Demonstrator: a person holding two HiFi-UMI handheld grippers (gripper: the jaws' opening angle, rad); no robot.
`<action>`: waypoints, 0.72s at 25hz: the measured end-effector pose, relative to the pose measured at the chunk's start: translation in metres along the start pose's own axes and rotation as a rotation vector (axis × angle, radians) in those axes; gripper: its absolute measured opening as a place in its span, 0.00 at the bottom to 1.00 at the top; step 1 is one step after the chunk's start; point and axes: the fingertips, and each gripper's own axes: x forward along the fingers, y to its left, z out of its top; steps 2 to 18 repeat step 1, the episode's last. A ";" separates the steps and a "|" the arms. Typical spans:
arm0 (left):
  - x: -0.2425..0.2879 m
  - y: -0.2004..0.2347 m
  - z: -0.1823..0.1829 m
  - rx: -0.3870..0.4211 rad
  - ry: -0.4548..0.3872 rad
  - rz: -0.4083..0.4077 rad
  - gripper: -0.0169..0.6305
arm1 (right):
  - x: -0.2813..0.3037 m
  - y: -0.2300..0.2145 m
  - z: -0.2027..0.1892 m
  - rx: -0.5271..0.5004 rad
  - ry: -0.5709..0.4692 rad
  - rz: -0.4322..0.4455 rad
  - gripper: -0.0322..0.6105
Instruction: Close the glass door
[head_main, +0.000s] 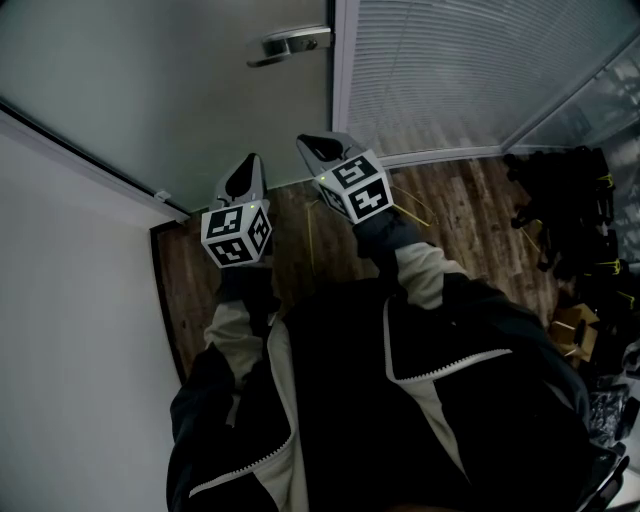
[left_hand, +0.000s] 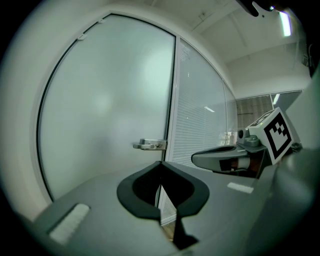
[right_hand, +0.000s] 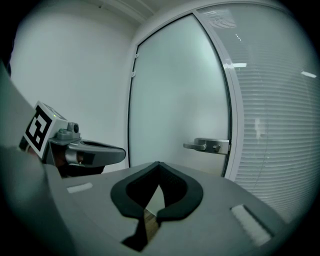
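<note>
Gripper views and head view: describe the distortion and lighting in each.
Left gripper view: fisheye bows the glass door frame, corners vignetted black. Right gripper view: same bowing, soft glow on the glass. Head view: dim, the jacket nearly black.

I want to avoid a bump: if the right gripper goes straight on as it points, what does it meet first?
Likely the door, on its glass left of the handle; nothing else shows in between.

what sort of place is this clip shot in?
Probably an office interior. It has a frosted glass door with a metal lever handle, a glazed partition with slatted blinds right beside it, and wood-plank flooring.
</note>
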 end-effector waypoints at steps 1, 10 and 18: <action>0.000 0.000 0.000 0.001 0.000 0.000 0.02 | 0.001 0.001 0.000 -0.003 -0.003 0.001 0.05; 0.000 0.000 0.000 0.001 0.000 0.000 0.02 | 0.001 0.001 0.000 -0.003 -0.003 0.001 0.05; 0.000 0.000 0.000 0.001 0.000 0.000 0.02 | 0.001 0.001 0.000 -0.003 -0.003 0.001 0.05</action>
